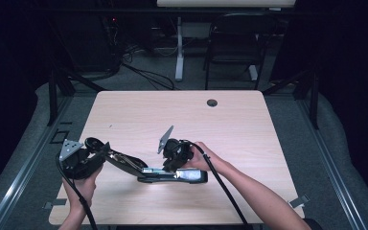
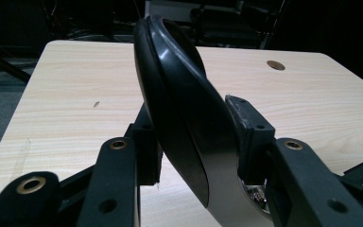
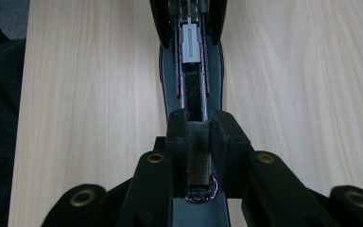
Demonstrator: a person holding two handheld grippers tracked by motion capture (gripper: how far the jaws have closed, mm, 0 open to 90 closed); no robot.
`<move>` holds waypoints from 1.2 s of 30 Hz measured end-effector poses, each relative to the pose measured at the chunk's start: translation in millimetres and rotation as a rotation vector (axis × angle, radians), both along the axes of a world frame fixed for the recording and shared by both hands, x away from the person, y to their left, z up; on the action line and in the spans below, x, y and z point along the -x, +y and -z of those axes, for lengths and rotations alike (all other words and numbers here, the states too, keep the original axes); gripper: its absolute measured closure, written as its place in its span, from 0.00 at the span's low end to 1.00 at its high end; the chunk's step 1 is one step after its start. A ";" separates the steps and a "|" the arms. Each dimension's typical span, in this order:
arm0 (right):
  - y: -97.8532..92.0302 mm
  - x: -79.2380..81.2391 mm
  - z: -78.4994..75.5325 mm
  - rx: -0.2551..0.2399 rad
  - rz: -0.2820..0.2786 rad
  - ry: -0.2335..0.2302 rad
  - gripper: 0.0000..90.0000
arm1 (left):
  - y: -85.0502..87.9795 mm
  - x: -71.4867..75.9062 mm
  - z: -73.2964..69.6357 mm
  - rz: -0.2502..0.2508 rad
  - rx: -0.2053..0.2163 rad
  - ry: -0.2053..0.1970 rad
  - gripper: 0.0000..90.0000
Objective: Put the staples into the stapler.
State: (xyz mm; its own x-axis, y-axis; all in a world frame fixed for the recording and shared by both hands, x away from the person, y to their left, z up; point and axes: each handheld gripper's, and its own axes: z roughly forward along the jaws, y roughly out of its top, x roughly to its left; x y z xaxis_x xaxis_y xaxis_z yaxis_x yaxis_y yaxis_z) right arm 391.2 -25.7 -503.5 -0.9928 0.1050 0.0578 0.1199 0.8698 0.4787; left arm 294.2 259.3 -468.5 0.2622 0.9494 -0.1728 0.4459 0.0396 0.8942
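Note:
A black stapler (image 1: pixel 172 175) lies open near the table's front edge, its base flat on the wood. Its curved top cover (image 2: pixel 184 109) is swung up and to the left, and my left gripper (image 2: pixel 196 137) is shut on it, one pad on each side. In the high view my left gripper (image 1: pixel 100 149) sits at the front left. My right gripper (image 1: pixel 170 166) points down onto the base. In the right gripper view my right gripper (image 3: pixel 199 127) is shut on a grey strip of staples (image 3: pixel 198 168) over the open staple channel (image 3: pixel 191 90), with the grey pusher (image 3: pixel 190 45) farther along.
The light wooden table (image 1: pixel 230 129) has a cable hole (image 1: pixel 212 102) near its far edge. Beyond it stand a dark chair (image 1: pixel 235 43) and a white desk leg (image 1: pixel 178 52). Cables trail from both grippers toward the front edge.

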 end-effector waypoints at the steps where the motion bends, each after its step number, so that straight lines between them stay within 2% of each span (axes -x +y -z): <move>1: 0.0 0.1 0.4 0.005 -0.001 -0.005 0.87 | -0.1 0.0 0.0 0.000 0.000 0.000 0.66; 23: -1.1 -0.5 3.8 0.007 -0.013 0.003 0.87 | 0.0 0.0 -0.1 0.004 -0.001 -0.002 0.66; 29: -0.8 1.2 5.5 0.029 -0.037 -0.018 0.87 | 0.0 0.0 -0.1 0.003 -0.001 -0.001 0.66; 36: -1.3 0.7 6.8 0.037 -0.046 -0.015 0.87 | 0.0 -0.1 -0.1 0.003 -0.001 -0.001 0.66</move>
